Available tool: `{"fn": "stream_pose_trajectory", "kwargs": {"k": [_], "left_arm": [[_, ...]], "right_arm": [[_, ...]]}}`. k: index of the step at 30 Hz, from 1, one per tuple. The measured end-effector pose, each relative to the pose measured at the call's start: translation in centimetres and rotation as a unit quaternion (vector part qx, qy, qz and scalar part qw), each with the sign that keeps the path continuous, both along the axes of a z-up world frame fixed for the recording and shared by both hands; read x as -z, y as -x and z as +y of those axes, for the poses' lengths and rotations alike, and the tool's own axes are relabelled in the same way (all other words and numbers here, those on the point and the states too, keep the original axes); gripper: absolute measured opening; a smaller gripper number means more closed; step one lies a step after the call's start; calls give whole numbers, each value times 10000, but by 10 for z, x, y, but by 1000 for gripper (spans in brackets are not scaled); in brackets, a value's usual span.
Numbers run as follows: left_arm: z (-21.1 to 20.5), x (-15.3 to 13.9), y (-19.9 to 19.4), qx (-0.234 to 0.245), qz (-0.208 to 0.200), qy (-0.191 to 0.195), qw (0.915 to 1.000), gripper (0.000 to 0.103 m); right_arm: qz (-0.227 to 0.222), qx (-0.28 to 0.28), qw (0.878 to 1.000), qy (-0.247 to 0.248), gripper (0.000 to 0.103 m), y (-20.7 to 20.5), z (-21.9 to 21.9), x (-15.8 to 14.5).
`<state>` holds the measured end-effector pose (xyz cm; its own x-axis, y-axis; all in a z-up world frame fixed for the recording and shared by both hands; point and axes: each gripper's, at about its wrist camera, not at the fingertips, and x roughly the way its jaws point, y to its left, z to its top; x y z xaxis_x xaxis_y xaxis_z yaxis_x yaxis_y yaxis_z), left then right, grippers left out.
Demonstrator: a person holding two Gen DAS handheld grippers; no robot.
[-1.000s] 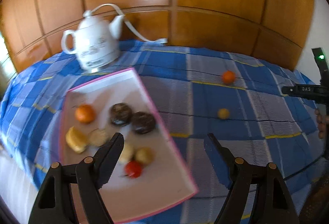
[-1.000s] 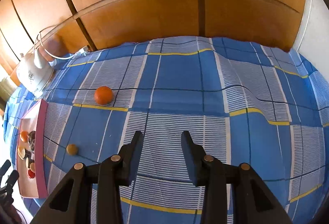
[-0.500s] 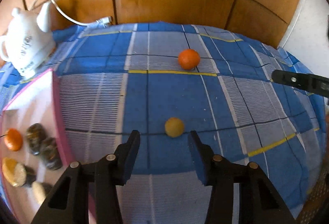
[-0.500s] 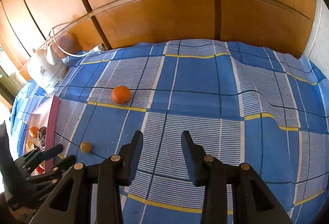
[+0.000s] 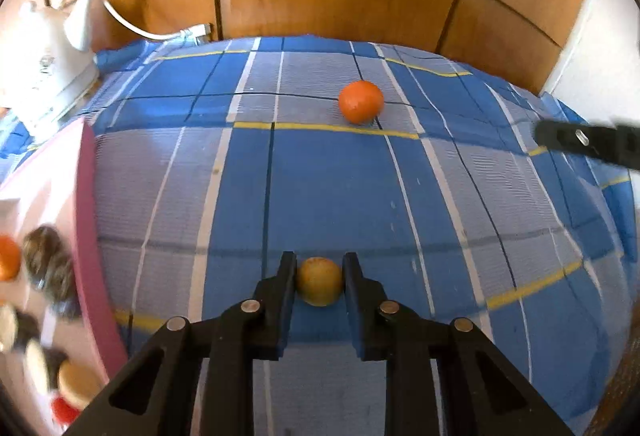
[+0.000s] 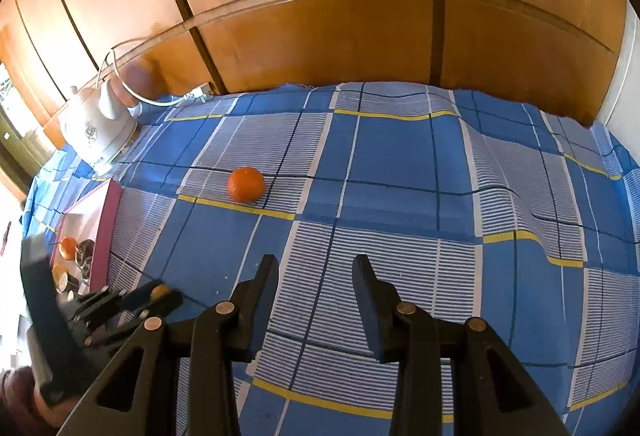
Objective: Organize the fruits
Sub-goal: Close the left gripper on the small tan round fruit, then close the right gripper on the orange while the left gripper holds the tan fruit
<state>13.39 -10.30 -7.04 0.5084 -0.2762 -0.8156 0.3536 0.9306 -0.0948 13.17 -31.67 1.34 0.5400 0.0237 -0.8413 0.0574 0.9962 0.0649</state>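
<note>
- We log the left gripper (image 5: 319,278): fingers pinching a yellow fruit (image 5: 320,280) near the tray (image 5: 86,236).
- Right gripper (image 6: 316,276): fingers spread, nothing between.
- Orange (image 5: 361,101): loose on the tabletop (image 5: 440,215).

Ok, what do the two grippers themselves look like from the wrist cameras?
Both look alike: the left gripper and the right gripper are matte black, each with two flat tapering fingers on slotted black linkage arms, joined by round silver rivets. No cables, markings or sleeves show on either.

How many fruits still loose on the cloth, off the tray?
2: a yellow fruit gripped in the left tool, and an orange farther back on the cloth. None seem hidden.
</note>
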Motion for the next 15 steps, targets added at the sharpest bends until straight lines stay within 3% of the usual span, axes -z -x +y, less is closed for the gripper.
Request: {"fn": "stream_pose_trajectory", "kwargs": {"k": [5,15], "left_arm": [[4,11,22,79,-367,-67,9993,24],[9,14,21,190,-469,156,9986,24]], "right_arm": [[196,-71,9998,18,39,-1,4,11],[359,-724,9959,-395,40,-21,34,16]]}}
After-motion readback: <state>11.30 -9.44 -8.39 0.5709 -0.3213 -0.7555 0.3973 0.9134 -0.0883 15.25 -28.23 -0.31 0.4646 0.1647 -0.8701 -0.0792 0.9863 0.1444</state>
